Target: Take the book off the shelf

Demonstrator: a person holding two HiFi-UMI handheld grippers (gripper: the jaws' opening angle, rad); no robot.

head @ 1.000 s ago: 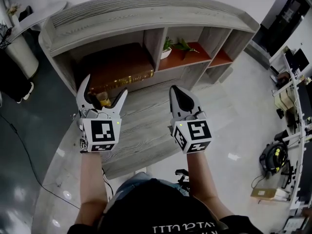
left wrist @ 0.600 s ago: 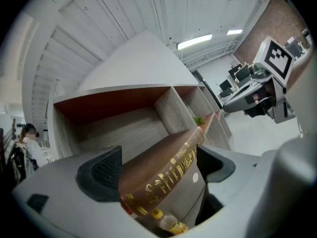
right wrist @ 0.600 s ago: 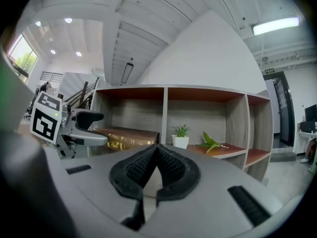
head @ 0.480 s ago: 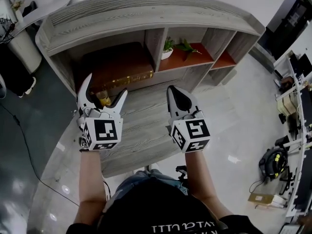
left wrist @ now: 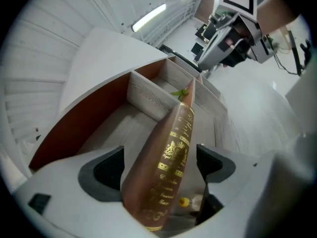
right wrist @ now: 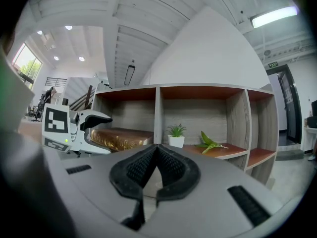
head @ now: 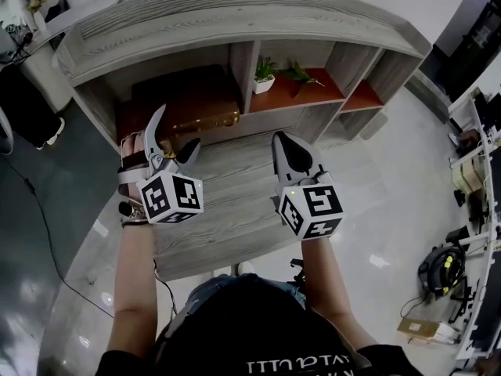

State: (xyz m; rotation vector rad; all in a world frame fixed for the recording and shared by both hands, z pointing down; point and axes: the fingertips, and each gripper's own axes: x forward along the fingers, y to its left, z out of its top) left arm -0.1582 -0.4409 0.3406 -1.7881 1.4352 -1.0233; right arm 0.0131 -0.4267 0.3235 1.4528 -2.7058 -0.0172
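A thick brown book (head: 188, 110) with a gilt spine lies flat in the left compartment of the grey wooden shelf (head: 235, 22). My left gripper (head: 176, 131) is rolled onto its side at the book's front edge and stands open. In the left gripper view the book's spine (left wrist: 173, 152) runs between the two pads, with a little room on each side. My right gripper (head: 288, 149) is shut and holds nothing; it hovers in front of the shelf's middle divider, right of the book. The right gripper view shows its pads closed together (right wrist: 157, 157) and the book (right wrist: 121, 139) to their left.
A small potted plant (head: 264, 75) and a green sprig (head: 301, 75) sit in the middle compartment. A low wooden platform (head: 227, 210) lies in front of the shelf. Desks and cables (head: 442, 261) stand at the right, dark furniture (head: 23, 108) at the left.
My left gripper has rolled onto its side and moved forward and down, so its open jaws now straddle the book's spine. The right gripper shifted slightly and stays shut.
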